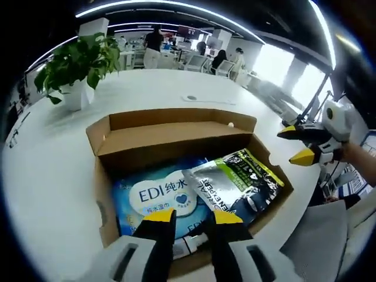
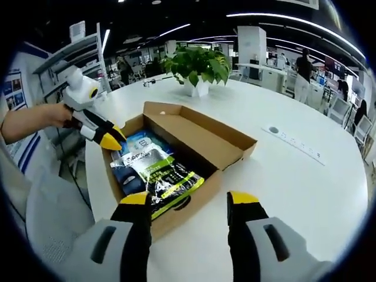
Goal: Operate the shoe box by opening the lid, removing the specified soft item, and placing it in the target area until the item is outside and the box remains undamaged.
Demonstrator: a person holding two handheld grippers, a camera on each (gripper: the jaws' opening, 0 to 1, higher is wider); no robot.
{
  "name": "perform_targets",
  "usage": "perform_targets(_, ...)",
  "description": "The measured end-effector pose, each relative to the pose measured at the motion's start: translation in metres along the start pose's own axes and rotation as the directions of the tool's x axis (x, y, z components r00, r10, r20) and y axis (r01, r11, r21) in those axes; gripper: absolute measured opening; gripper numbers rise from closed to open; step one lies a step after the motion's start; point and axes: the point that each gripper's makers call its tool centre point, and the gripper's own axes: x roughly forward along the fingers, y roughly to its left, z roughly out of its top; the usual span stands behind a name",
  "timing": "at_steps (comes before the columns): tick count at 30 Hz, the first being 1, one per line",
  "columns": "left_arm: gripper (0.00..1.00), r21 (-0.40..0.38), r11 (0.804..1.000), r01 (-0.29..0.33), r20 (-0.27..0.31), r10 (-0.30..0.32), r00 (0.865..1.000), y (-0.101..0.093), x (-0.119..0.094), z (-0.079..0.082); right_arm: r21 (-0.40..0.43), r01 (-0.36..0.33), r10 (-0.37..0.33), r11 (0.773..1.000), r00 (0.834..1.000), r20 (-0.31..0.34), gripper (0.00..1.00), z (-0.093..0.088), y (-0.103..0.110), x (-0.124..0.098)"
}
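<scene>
The cardboard shoe box (image 1: 176, 132) (image 2: 226, 147) lies open on the white table, its lid folded back flat. Inside it, a blue wet-wipes pack (image 1: 153, 197) (image 2: 136, 143) lies partly under a silver, green and black pouch (image 1: 238, 185) (image 2: 164, 176). My left gripper (image 1: 194, 218) (image 2: 114, 137) is open, its yellow tips just over the box's near edge above the wipes pack. My right gripper (image 2: 189, 200) (image 1: 298, 145) is open too and holds nothing. It hovers beside the box's end where the pouch lies, apart from the cardboard.
A potted green plant (image 1: 79, 64) (image 2: 197, 64) stands on the round white table (image 1: 47, 176) (image 2: 305, 188) beyond the box. A small round socket (image 1: 191, 97) (image 2: 273, 130) sits in the tabletop. People and desks fill the office behind. A person's hand (image 2: 35, 120) holds the left gripper.
</scene>
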Motion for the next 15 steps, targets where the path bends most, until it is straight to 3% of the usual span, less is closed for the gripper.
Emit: perform_targets(15, 0.19, -0.083, 0.991, 0.108, -0.032, -0.111, 0.993, -0.022, 0.023, -0.01, 0.012, -0.009, 0.01, 1.0, 1.0, -0.011, 0.49, -0.013, 0.009, -0.001)
